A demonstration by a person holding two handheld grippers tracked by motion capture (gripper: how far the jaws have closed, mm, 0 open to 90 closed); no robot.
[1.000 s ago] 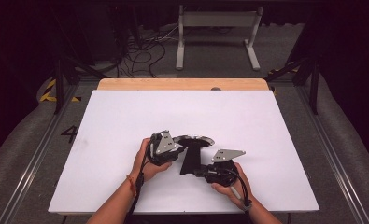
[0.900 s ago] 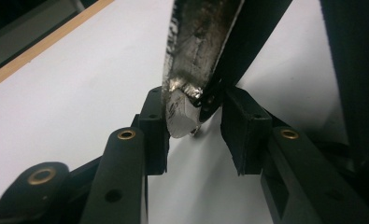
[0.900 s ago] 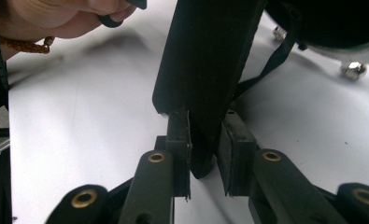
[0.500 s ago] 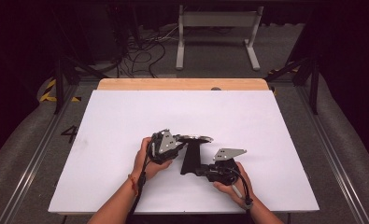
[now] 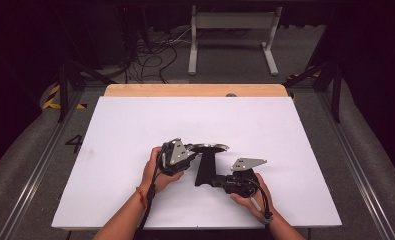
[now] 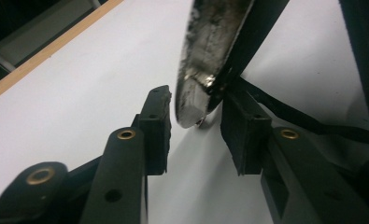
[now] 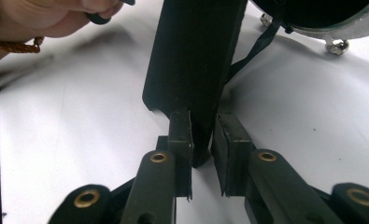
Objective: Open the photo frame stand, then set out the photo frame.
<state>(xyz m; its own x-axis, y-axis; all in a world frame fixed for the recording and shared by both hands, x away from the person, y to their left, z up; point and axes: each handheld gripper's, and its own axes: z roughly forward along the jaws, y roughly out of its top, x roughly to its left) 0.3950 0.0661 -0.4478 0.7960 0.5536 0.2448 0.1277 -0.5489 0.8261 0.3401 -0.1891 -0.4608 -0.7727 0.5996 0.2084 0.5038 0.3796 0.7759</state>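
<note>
A big white board (image 5: 285, 130) covers the table, and a strip of light wood (image 5: 195, 90) shows along its far edge. Past the table the room is dark. There is a grey floor with a tangle of cables (image 5: 155, 55) and the white legs of a stand (image 5: 230, 37). Yellow and black tape (image 5: 52, 97) marks the floor at the left.

A black thing lies on the board near the person's side. It has a round metal ring (image 5: 210, 147) at its far end and a flat black stem (image 5: 205, 167) that widens toward the person. I cannot tell for sure what it is.

The left gripper (image 6: 196, 123) is held in the left hand (image 5: 155, 172), just left of the ring. In the left gripper view, the shiny metal rim (image 6: 205, 51) pokes down between the two jaws. The jaws stand a little apart. The right-side pad touches the black part beside the rim, and a small gap shows at the other pad.

The right gripper (image 7: 203, 140) is held in the right hand (image 5: 252, 197), just right of the stem's wide end. In the right gripper view its jaws are narrow and pinch the edge of the black stem between the pads. A thin black strap (image 7: 254, 49) runs from the stem toward the ring. A small metal screw foot (image 7: 336, 45) sits under the ring.

No bowls or boxes are on the board.
</note>
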